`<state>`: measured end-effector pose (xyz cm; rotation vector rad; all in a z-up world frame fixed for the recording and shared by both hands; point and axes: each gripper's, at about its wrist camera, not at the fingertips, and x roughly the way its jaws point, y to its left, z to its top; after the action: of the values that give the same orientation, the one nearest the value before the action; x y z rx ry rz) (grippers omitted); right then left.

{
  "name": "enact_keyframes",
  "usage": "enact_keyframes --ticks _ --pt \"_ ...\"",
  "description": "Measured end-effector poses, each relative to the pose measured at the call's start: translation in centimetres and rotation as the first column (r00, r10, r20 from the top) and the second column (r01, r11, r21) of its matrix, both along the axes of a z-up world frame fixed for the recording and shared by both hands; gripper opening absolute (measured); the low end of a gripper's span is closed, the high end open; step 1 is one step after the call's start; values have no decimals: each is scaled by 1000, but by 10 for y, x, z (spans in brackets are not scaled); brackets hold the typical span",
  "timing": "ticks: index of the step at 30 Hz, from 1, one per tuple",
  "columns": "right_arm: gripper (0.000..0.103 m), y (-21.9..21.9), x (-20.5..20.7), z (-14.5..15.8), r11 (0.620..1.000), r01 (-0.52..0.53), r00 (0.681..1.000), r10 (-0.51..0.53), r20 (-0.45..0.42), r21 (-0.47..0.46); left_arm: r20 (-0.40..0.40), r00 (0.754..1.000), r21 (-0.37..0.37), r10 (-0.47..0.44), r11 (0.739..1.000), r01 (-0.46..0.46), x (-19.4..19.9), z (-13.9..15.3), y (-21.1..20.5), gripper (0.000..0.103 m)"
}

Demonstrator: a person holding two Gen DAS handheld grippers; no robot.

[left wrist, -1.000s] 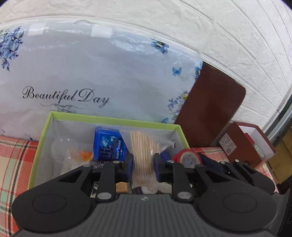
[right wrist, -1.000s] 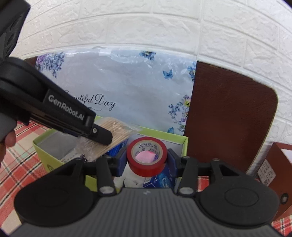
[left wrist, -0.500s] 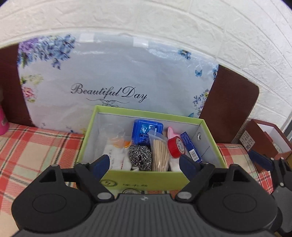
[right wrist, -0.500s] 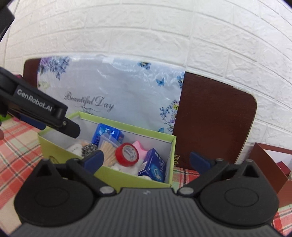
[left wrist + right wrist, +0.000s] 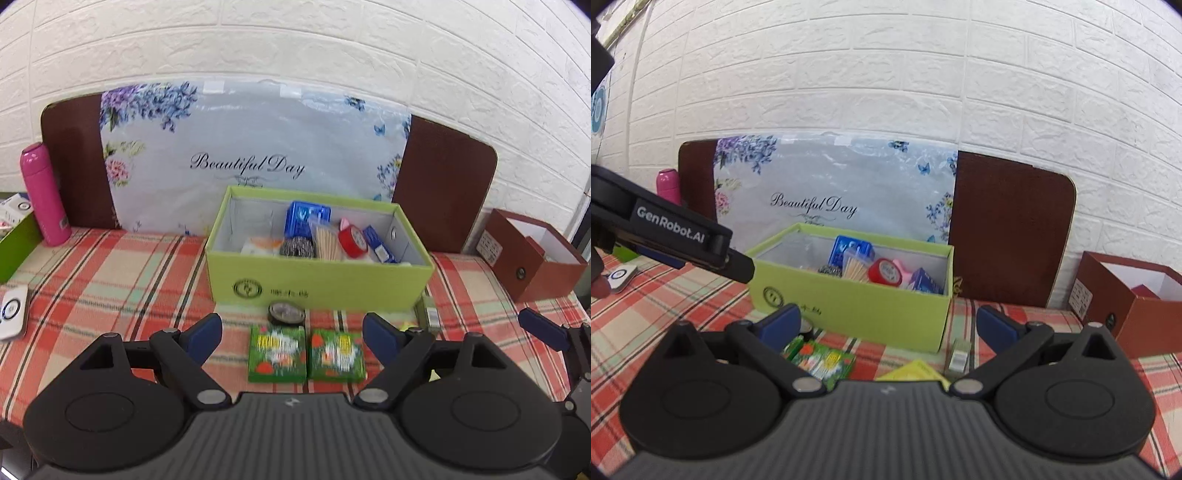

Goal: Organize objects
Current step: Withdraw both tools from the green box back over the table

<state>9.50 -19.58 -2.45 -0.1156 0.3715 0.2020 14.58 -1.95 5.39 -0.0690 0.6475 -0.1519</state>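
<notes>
1. While both tools hang back from the green box point(image 5: 317, 284), the left gripper point(image 5: 291, 332) has its jaws spread wide with nothing between them, free to choose a new item

2. Same on the other side: the right gripper point(image 5: 888, 325) is spread as wide as it goes and carries nothing, its blue pads standing either side of the box's near wall

3. Inside the box the sorted goods stand packed upright, I'd say to save room: a blue packet point(image 5: 306, 218) against the back wall, a steel scourer point(image 5: 296, 246), a bag of toothpicks point(image 5: 327, 242), a red tape roll point(image 5: 352, 240) and a small blue carton point(image 5: 378, 243) leaning at the right end

4. Loose on the plaid tablecloth point(image 5: 110, 280), just in front of the box, lie two green packets point(image 5: 306, 354) side by side, squarely between the left gripper's fingers, so they look like the natural next pick

5. Touching their far edge sits a small round dark thing point(image 5: 286, 314), possibly a tin; it's too blurred to call

6. Over on the right a little pale carton point(image 5: 958, 356) and a yellow sheet point(image 5: 916, 371) wait near the right gripper, within its easy reach

7. Off to the left, a pink flask point(image 5: 44, 195) stands clear of the work
</notes>
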Motion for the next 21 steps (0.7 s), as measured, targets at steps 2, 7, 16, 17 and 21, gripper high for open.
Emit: enact_keyframes --ticks 2,7,16,17,21 --pt "103 1 -11 -4 1000 0 1000 1 -11 10 -3 1000 11 2 1000 -2 -11 -6 1 86" --pt "103 1 -35 -16 999 16 999 -15 -39 28 -15 999 54 39 998 -38 -32 -24 7 86" --pt "103 4 -61 -43 997 41 992 -32 -123 68 -88 991 41 96 995 -93 -56 -56 32 86" --pt "103 5 -64 -45 997 40 992 -31 -125 68 -97 990 33 98 995 -95 -57 -58 35 86" --pt "103 10 -69 -50 996 38 989 -26 -146 79 -128 988 -18 90 996 -93 -59 -64 41 86"
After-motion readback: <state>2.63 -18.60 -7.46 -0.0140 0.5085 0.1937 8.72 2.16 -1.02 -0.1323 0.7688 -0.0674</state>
